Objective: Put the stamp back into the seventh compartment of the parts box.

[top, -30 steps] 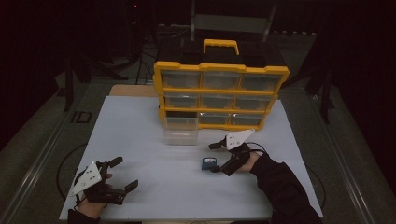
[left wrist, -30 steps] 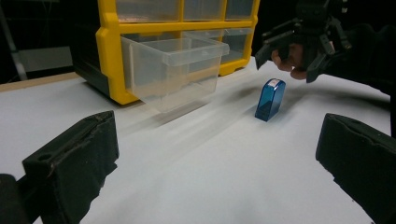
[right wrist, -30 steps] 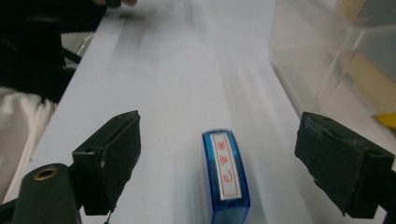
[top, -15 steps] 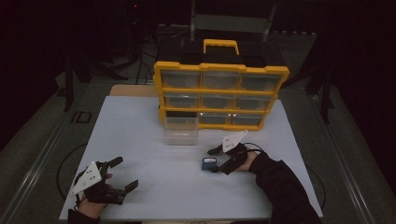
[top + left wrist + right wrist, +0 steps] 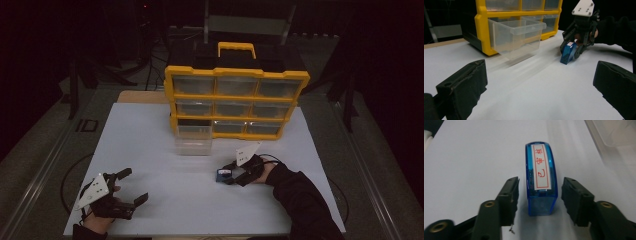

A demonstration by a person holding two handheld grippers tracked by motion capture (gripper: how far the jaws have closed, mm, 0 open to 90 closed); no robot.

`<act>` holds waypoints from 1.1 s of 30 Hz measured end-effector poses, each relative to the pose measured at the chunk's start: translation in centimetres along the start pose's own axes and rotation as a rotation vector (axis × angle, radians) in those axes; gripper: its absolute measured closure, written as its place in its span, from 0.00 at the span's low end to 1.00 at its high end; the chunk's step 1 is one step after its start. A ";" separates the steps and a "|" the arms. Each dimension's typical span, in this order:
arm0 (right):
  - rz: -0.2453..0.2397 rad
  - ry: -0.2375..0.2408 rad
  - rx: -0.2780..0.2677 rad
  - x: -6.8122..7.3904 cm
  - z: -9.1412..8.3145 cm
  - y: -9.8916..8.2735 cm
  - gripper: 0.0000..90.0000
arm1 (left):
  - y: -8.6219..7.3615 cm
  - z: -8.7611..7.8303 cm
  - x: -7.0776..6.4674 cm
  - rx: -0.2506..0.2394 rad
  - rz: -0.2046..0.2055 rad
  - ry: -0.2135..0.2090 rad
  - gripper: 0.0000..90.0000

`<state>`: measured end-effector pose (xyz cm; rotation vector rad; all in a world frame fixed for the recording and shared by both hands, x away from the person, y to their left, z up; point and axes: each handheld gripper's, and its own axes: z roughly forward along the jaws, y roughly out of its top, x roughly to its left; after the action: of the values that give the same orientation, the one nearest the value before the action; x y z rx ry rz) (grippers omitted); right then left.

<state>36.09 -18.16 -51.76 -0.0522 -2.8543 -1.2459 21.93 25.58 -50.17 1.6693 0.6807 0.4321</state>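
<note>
Right gripper (image 5: 537, 195) straddles the blue stamp (image 5: 540, 180) standing on the table (image 5: 150, 145), jaws apart, not touching; centre it, then squeeze squarely. Left gripper (image 5: 129, 186) rests wide open, well apart.

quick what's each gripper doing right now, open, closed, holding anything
Left gripper: open, holding nothing.
Right gripper: open, jaws either side of the blue stamp, not yet clamped on it.

The room around me is dark; only the white worktop (image 5: 150, 150) is lit, evenly from above, with soft shadows. Near my right hand-held gripper (image 5: 539, 200) the view is sharp. My left hand-held gripper's (image 5: 539, 85) own jaws look soft and blurred.
</note>
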 end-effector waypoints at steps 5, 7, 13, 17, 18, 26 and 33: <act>-0.009 0.002 0.004 0.0 0.1 -0.1 0.61 | 0.0 0.0 0.0 0.001 -0.001 -0.001 0.00; -0.009 0.003 0.007 -0.1 0.2 -0.1 0.63 | 0.0 0.0 0.0 0.002 -0.001 -0.001 0.00; -0.011 0.004 0.016 -0.1 0.3 -0.1 0.65 | 0.0 0.0 0.0 0.002 -0.001 -0.001 0.00; -0.024 0.008 0.025 0.0 0.5 -0.2 0.71 | 0.0 0.0 0.0 0.001 -0.002 -0.001 0.00; -0.026 0.011 0.029 0.0 0.5 -0.2 0.73 | 0.0 0.0 0.0 0.001 -0.002 -0.001 0.00; -0.046 0.005 0.042 0.2 0.6 -0.1 0.77 | 0.0 0.1 0.0 0.002 -0.002 -0.003 0.00; -0.043 0.004 0.027 0.2 0.2 0.2 0.77 | 0.0 0.1 0.0 0.001 -0.003 -0.003 0.00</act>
<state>35.91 -17.92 -51.75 0.0125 -2.8832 -1.2134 21.95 25.53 -50.21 1.6692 0.6814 0.4272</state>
